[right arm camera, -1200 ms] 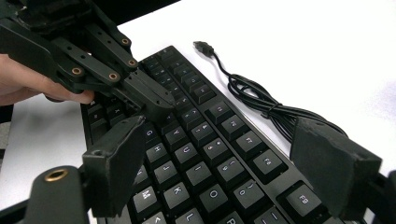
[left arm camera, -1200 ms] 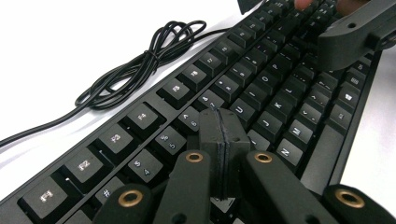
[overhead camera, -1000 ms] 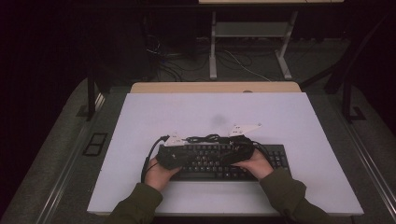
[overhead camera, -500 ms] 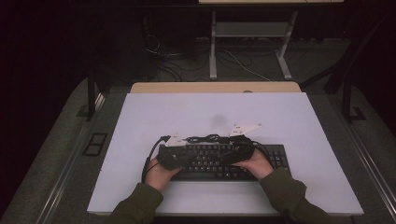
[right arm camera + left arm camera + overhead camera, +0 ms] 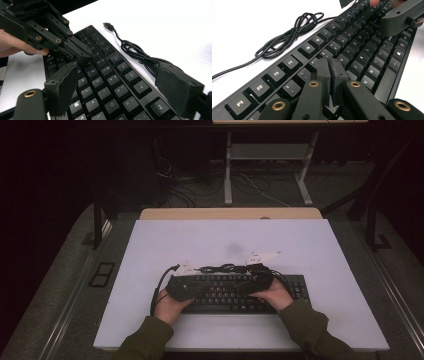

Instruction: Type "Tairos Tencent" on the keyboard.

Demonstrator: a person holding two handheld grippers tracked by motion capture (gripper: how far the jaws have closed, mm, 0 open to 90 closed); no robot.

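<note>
The left tool (image 5: 329,68) hangs over the left half of the black rectangular plastic keyboard (image 5: 235,292), its two black jaws pressed together into a single narrow tip with nothing between them. They have just eased apart by a hair. Held like that, the tip is slim enough to strike one key without catching its neighbours, so I judge it is set up for pressing keys in the upper letter rows.

The right tool (image 5: 120,82) hovers above the keyboard's right half with its jaws spread wide and empty, one pad to each side of the key block, probably waiting its turn.

The keyboard lies flat on the white table (image 5: 310,240), near the person's edge, within reach of both hands.

Just behind the keyboard's far edge, the thin black bundled cable (image 5: 287,37) rests loosely coiled on the table, its plug (image 5: 108,25) free, clear of the keys.
</note>
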